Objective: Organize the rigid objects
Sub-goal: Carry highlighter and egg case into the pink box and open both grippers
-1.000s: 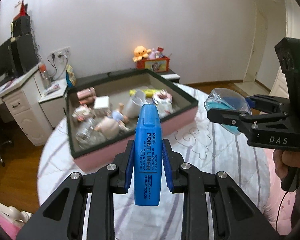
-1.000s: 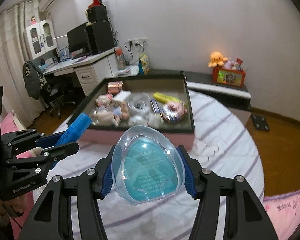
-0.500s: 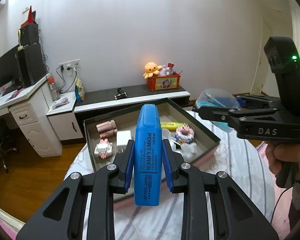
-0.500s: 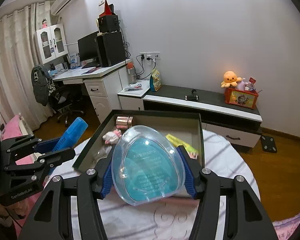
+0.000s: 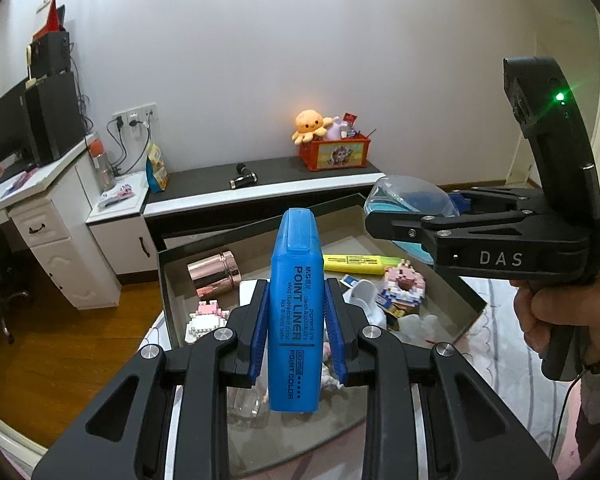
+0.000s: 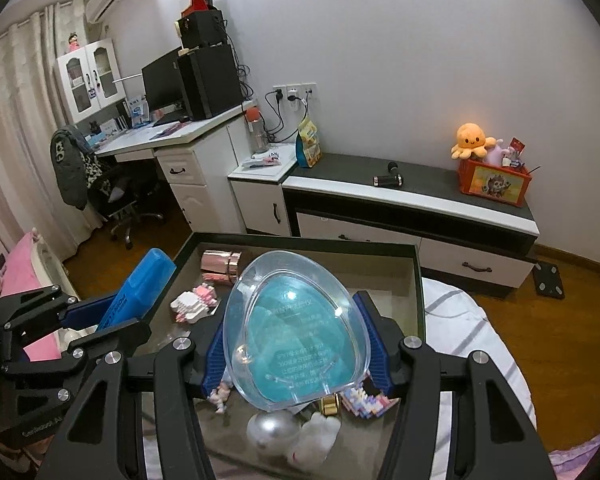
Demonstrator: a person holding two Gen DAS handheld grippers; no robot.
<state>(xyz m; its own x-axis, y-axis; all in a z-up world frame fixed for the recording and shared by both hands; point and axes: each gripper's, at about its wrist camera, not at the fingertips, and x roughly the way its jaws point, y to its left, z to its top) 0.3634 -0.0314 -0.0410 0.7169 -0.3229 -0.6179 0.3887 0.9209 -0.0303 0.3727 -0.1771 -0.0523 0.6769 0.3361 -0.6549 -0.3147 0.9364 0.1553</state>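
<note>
My left gripper [image 5: 296, 312] is shut on a blue highlighter [image 5: 296, 320] marked POINT LINER, held upright above the near part of a dark-rimmed tray [image 5: 260, 226]. My right gripper [image 6: 296, 344] is shut on a clear egg-shaped case [image 6: 296, 328] with a teal insert, held over the same tray [image 6: 418, 280]. In the left wrist view the right gripper [image 5: 384, 222] and case [image 5: 408, 196] hang over the tray's right side. In the right wrist view the left gripper [image 6: 100, 320] with the highlighter [image 6: 140, 288] is at the tray's left edge.
The tray holds a rose-gold tin [image 5: 214, 274], a yellow highlighter [image 5: 358, 263], small block figures [image 5: 404, 286], a white piece [image 5: 364, 296] and a silver egg [image 6: 272, 428]. It sits on a striped cloth [image 6: 460, 328]. A low cabinet [image 6: 412, 196] and desk [image 6: 172, 140] stand behind.
Both grippers moved forward over the tray with their objects still held; the tray now lies closer and lower in both views.
</note>
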